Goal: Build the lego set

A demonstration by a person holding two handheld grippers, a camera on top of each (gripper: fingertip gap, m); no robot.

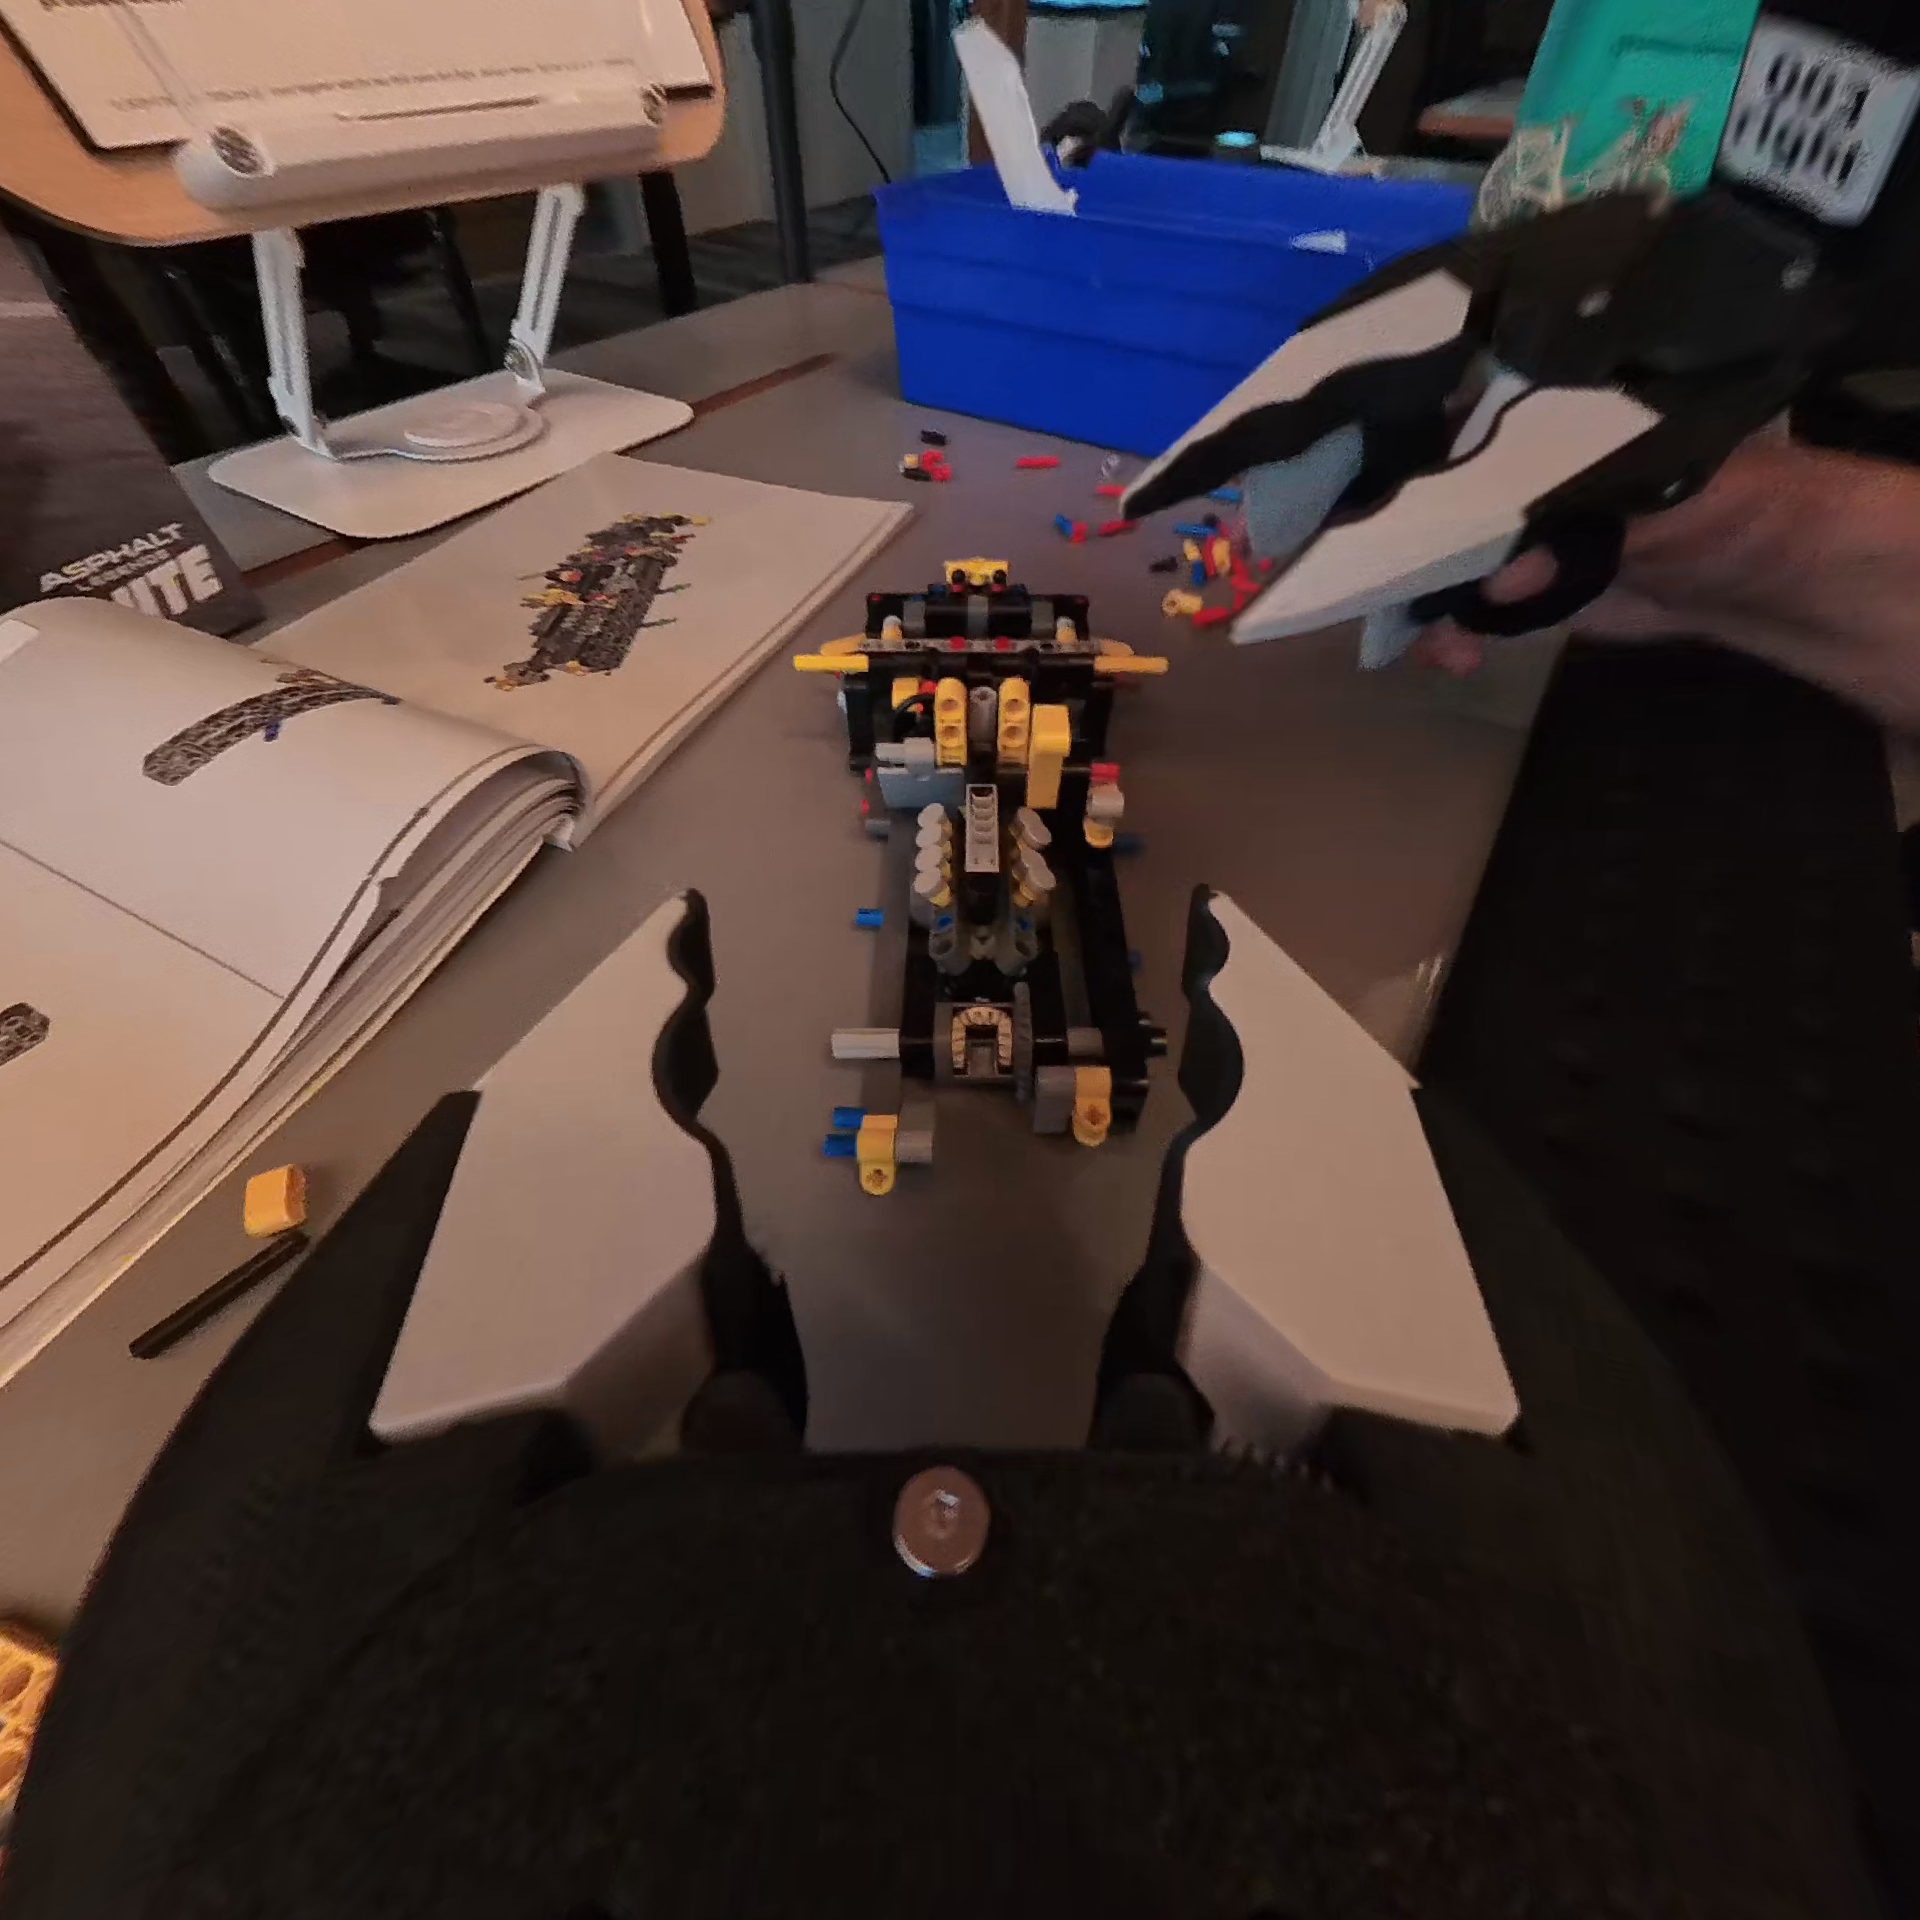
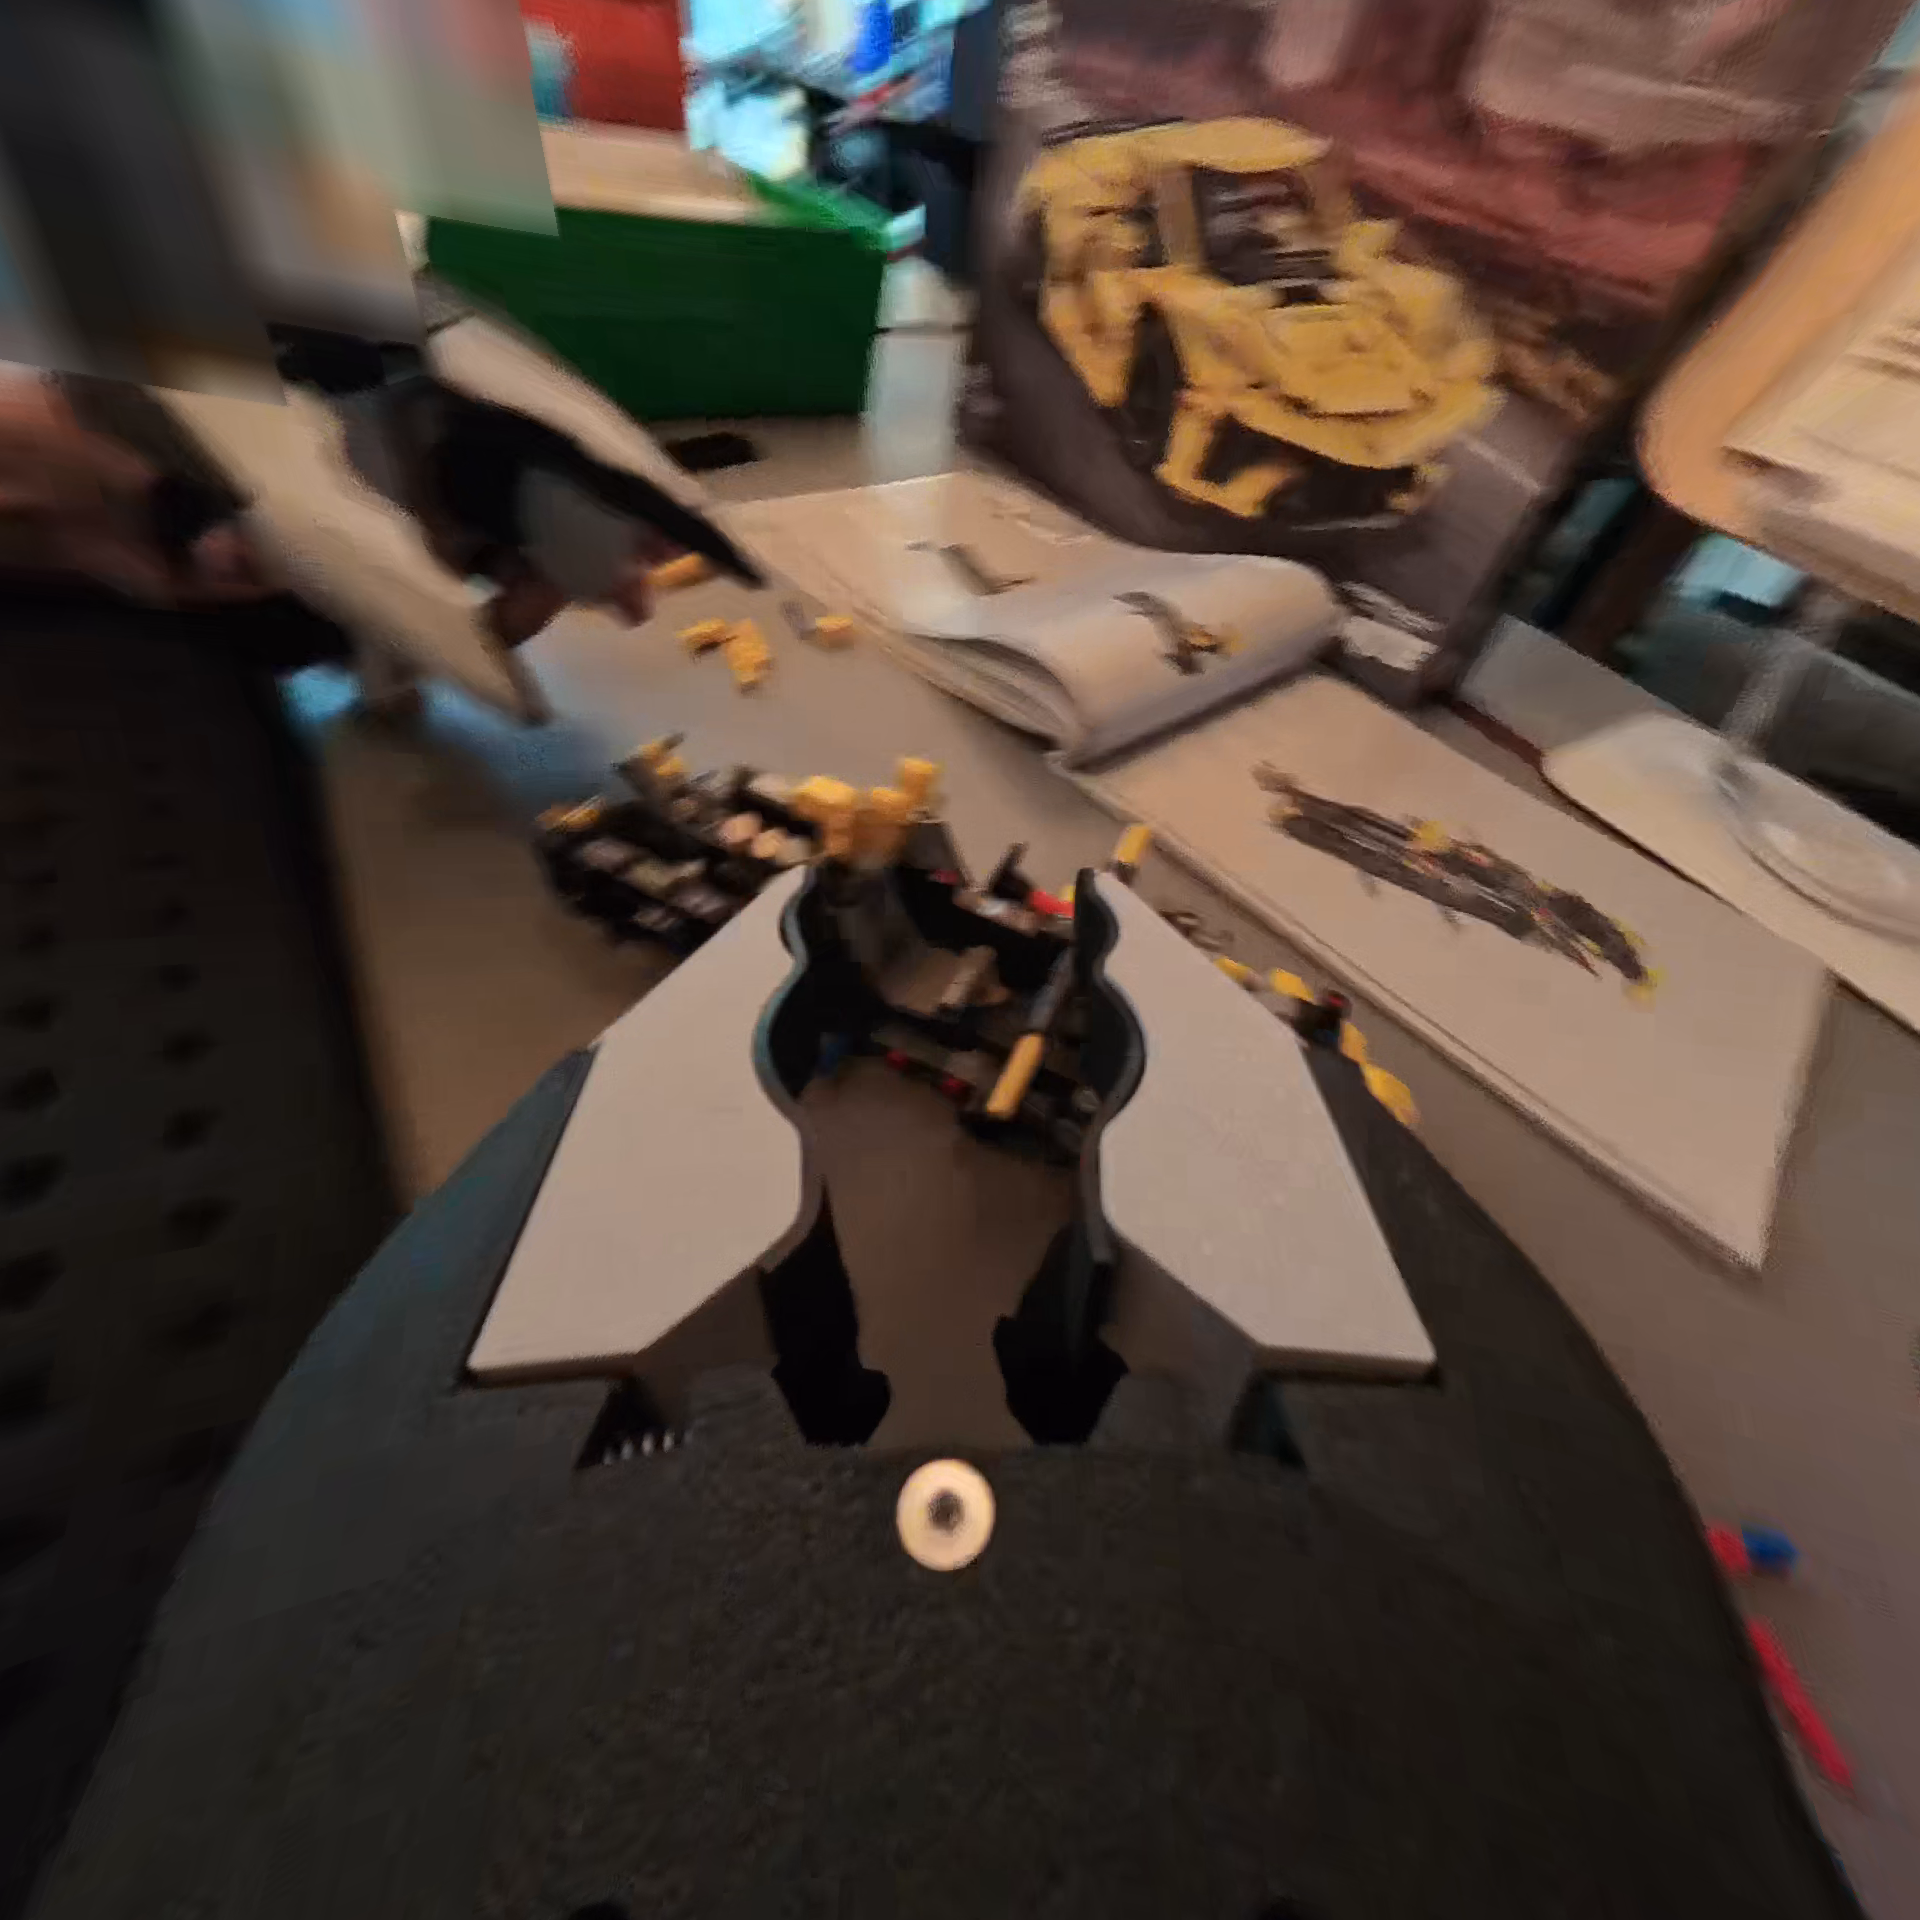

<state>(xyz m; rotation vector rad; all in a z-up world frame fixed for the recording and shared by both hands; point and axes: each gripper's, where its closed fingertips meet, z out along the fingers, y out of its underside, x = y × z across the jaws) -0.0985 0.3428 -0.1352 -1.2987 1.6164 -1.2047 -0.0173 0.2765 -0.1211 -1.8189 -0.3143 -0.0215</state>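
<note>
Grey tabletop (image 1: 1299, 790), room dim and full of stuff. Blue bin (image 1: 1122, 301) at back, small loose bits (image 1: 1195, 551) in front of it. Open book (image 1: 343, 790) on left, white stand (image 1: 447, 436) behind it. Box (image 2: 1299, 343) with yellow car picture stands behind book.

Car frame (image 1: 987, 862) lies flat on tabletop, middle. Long way points straight away from my left fingers (image 1: 945, 935), yellow end far.

My left fingers wide open, hold nothing. My right fingers (image 2: 940, 914) partly open, hold nothing, just above car frame; view blurry.
</note>
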